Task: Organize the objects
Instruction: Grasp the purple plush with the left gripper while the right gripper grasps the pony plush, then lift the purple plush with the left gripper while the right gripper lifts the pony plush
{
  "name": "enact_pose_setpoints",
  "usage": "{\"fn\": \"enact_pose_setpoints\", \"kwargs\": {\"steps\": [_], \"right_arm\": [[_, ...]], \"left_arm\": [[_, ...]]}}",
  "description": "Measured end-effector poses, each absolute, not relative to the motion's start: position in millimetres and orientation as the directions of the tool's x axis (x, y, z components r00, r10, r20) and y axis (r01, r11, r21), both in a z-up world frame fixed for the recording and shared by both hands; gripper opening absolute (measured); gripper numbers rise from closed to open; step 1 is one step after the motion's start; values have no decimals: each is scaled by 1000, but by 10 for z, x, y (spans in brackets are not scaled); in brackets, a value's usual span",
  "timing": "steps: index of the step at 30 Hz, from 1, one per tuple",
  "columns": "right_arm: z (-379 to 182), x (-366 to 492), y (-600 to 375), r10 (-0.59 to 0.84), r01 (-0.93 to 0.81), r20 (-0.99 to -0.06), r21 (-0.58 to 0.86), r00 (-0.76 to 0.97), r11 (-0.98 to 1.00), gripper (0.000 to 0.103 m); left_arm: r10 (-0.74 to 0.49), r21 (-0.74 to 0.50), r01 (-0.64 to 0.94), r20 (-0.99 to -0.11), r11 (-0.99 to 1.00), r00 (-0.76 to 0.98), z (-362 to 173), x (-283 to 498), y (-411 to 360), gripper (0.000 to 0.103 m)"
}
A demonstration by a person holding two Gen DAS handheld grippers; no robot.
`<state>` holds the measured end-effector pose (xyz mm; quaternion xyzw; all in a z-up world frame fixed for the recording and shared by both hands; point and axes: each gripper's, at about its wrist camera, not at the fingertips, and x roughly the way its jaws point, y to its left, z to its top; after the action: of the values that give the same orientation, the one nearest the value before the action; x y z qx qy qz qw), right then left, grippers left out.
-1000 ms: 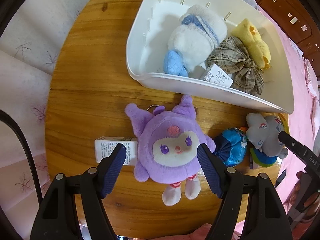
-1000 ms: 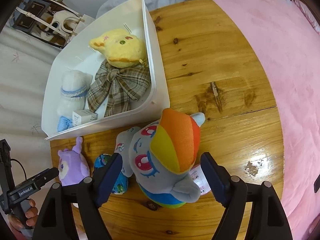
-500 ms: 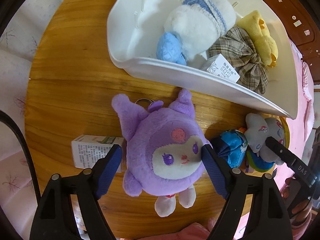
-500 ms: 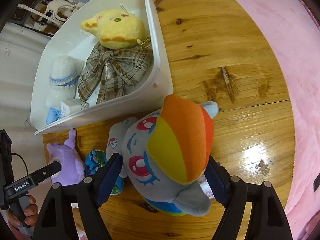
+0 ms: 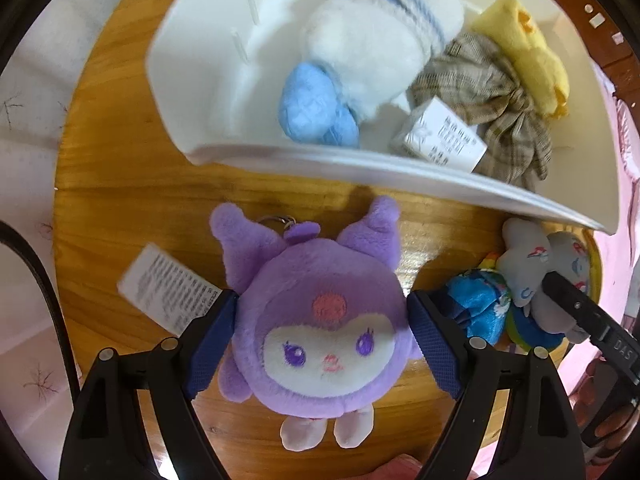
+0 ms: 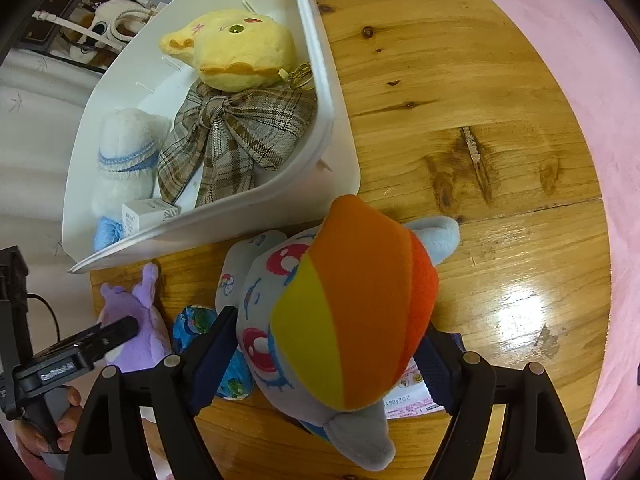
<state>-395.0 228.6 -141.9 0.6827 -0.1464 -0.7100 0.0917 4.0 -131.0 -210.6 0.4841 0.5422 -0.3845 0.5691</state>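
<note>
My left gripper (image 5: 322,332) is shut on a purple plush (image 5: 320,328), its blue pads pressing both sides of the head. The plush appears lifted off the round wooden table (image 5: 120,184), its paper tag (image 5: 168,288) swinging at the left. My right gripper (image 6: 326,352) is shut on a grey pony plush with a rainbow mane (image 6: 340,320). A white bin (image 5: 248,148) stands ahead with a white-and-blue plush (image 5: 376,36), a yellow plush with plaid bow (image 6: 236,52) and a small box (image 5: 440,136) inside.
The bin (image 6: 332,148) takes up the table's far left in the right wrist view, with bare wood (image 6: 460,100) to its right. A pink bedspread (image 6: 592,80) borders the table. The pony's blue body (image 5: 476,308) lies right of the purple plush.
Both grippers have closed in on their plush toys. The purple plush and its tag have risen and moved toward the bin. The pony plush has come closer to the right camera.
</note>
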Motion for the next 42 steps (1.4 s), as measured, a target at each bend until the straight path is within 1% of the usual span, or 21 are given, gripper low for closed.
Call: {"fn": "enact_pose_setpoints", "kwargs": {"steps": [9, 10, 13, 23, 33, 42], "right_arm": [[-1446, -3890, 2370, -357, -90, -932, 361, -60, -928, 82], [-1443, -3884, 2377, -363, -91, -930, 367, -62, -926, 80], [-1428, -3869, 2397, -359, -85, -931, 363, -61, -928, 78], [-1378, -3747, 2560, -346, -96, -938, 348, -39, -933, 76], [-1232, -3394, 2630, -248, 12, -968, 247, -40, -969, 76], [-974, -3137, 2404, -247, 57, -967, 244, -59, -968, 76]], "left_arm": [[96, 152, 960, -986, 236, 133, -2149, -54, -1261, 87], [98, 152, 959, -986, 240, 132, -2154, -57, -1257, 87], [101, 153, 956, -986, 249, 131, -2163, -74, -1236, 86], [129, 161, 956, -983, 245, 133, -2176, -187, -1131, 80], [171, 189, 962, -973, 197, 156, -2193, -420, -833, 78], [175, 224, 963, -965, 147, 197, -2105, -620, -417, 78]]}}
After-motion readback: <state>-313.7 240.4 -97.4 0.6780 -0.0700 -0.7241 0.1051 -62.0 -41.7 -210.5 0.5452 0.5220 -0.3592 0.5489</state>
